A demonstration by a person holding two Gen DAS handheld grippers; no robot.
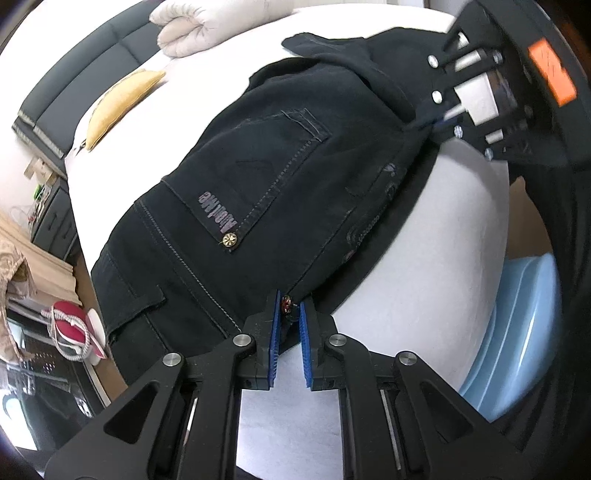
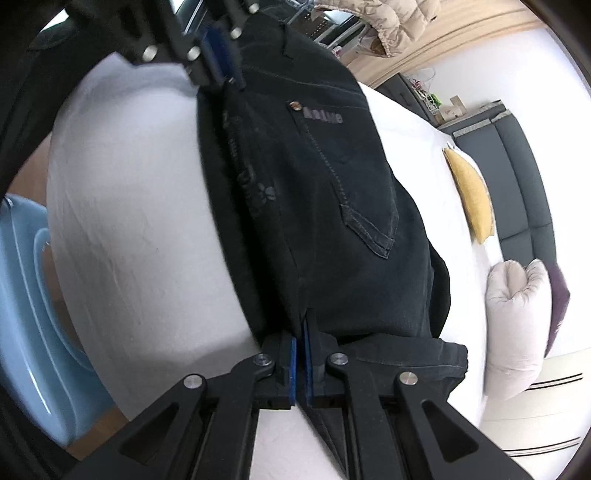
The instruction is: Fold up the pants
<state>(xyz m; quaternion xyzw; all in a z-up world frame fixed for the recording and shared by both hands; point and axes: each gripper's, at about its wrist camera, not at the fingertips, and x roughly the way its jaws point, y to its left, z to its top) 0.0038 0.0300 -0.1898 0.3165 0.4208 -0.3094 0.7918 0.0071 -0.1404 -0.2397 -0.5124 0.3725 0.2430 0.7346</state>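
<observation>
Dark black jeans (image 1: 258, 192) lie on a white bed (image 1: 424, 266), back pocket up, folded along their length. My left gripper (image 1: 289, 314) pinches the jeans' near edge at a red rivet between its blue pads. My right gripper (image 2: 300, 341) is shut on the jeans (image 2: 332, 206) at their lower edge. Each gripper shows in the other's view: the right one (image 1: 439, 123) at the top right, the left one (image 2: 221, 74) at the top. The jeans are stretched between the two grippers.
A yellow cushion (image 1: 118, 107) and a rolled white duvet (image 1: 192, 29) lie on the bed's far side by a dark headboard (image 1: 85, 74). A light blue tub (image 2: 33, 314) stands on the floor beside the bed. A red bag (image 1: 70, 325) sits low at the left.
</observation>
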